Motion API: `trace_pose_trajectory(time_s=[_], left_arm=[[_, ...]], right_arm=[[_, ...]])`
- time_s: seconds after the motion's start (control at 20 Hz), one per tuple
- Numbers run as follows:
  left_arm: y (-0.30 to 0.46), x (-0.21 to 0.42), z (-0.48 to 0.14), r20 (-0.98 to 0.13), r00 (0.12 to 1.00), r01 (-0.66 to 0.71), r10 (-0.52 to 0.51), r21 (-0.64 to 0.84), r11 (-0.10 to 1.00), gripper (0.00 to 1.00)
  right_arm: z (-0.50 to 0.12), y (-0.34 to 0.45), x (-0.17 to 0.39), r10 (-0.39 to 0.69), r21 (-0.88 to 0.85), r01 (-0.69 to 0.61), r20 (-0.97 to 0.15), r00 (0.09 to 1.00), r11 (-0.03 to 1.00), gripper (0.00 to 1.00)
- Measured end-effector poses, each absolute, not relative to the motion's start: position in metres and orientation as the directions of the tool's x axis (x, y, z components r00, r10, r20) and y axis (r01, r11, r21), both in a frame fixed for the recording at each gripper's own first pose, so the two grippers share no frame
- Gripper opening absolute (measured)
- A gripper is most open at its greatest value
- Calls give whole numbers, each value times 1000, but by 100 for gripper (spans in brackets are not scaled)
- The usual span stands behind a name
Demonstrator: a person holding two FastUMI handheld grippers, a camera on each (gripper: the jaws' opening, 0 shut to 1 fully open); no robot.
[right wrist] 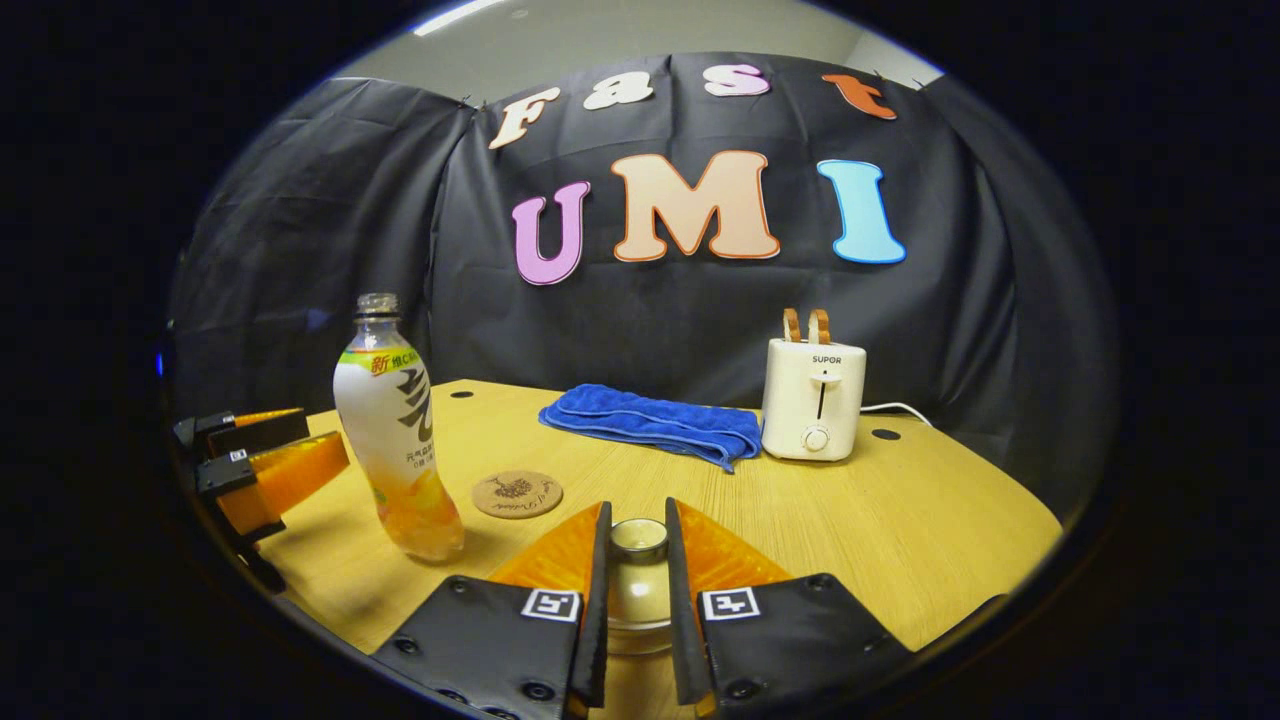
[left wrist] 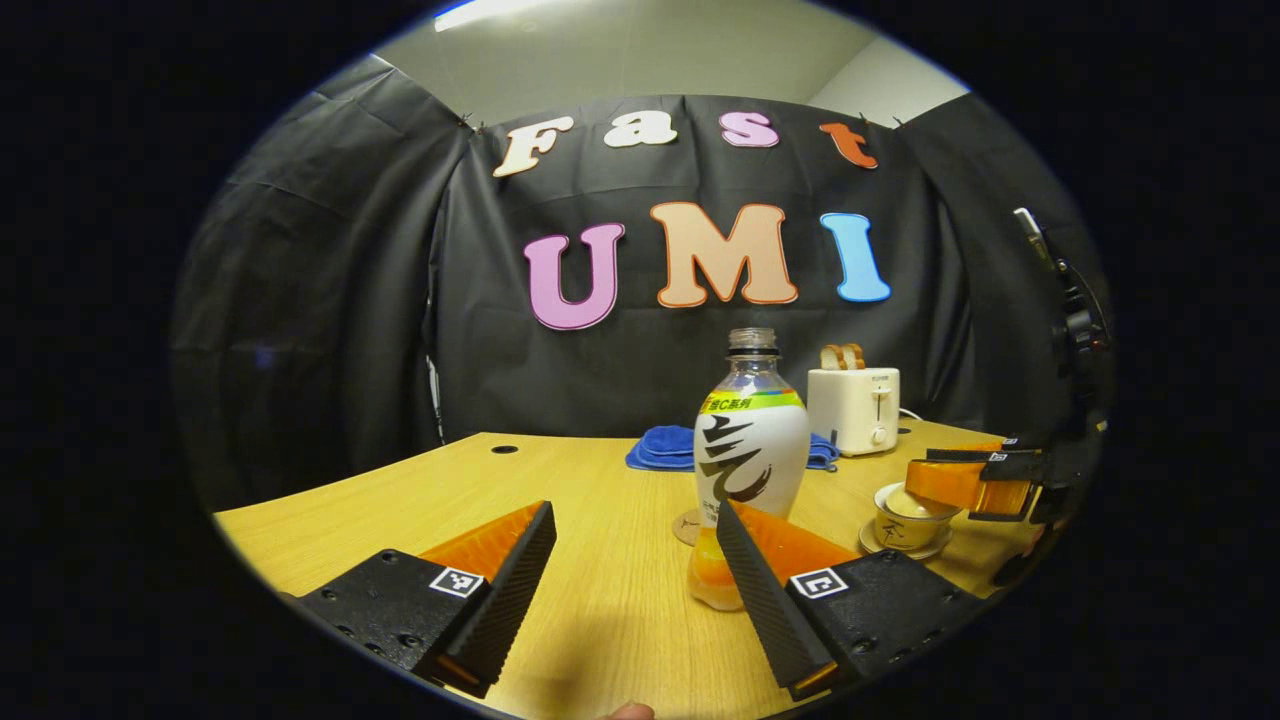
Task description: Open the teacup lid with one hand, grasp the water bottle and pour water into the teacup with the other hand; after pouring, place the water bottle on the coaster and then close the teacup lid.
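Observation:
A capless water bottle (left wrist: pixel 750 450) with orange drink at its bottom stands upright just beyond my left gripper (left wrist: pixel 635 512), which is open and not touching it. The bottle (right wrist: pixel 395 450) also stands left of centre in the right gripper view, with the left gripper (right wrist: pixel 322 435) open beside it. A round cork coaster (right wrist: pixel 516 494) lies flat on the table behind the bottle. My right gripper (right wrist: pixel 638 520) is shut on the knob of the teacup lid (right wrist: pixel 638 545). In the left gripper view the teacup (left wrist: pixel 905 530) sits on a saucer under the right gripper (left wrist: pixel 925 468), and the lid looks seated on the cup.
A folded blue towel (right wrist: pixel 650 420) lies at the back of the wooden table (right wrist: pixel 900 520). A white toaster (right wrist: pixel 812 400) with two bread slices stands to its right, its cord trailing off. Black cloth walls close in behind and at both sides.

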State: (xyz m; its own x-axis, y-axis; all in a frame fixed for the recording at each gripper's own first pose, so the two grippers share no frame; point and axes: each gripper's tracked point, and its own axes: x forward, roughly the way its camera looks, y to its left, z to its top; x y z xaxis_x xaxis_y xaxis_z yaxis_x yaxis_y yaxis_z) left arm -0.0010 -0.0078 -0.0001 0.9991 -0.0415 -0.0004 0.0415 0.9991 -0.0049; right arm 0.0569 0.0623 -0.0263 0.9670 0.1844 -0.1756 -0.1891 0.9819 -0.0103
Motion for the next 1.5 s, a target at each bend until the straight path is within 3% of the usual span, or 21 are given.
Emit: trace_pose_trajectory(time_s=[0.6,0.95,1.35,1.5], left_arm=[[-58,-1,-5,-32,967,253,-252,6,968,95],[-66,20,-15,-100,959,267,-266,0,964,95],[-73,34,-19,-126,955,271,-268,7,963,65],[-75,36,-20,-130,957,266,-261,19,964,59]], right_arm=[[7,49,49,182,-5,-183,-91,979,983,30],[25,28,37,162,3,-162,-52,985,987,29],[33,-3,25,125,37,-124,-32,992,992,31],[31,-13,21,114,53,-112,-31,993,992,29]])
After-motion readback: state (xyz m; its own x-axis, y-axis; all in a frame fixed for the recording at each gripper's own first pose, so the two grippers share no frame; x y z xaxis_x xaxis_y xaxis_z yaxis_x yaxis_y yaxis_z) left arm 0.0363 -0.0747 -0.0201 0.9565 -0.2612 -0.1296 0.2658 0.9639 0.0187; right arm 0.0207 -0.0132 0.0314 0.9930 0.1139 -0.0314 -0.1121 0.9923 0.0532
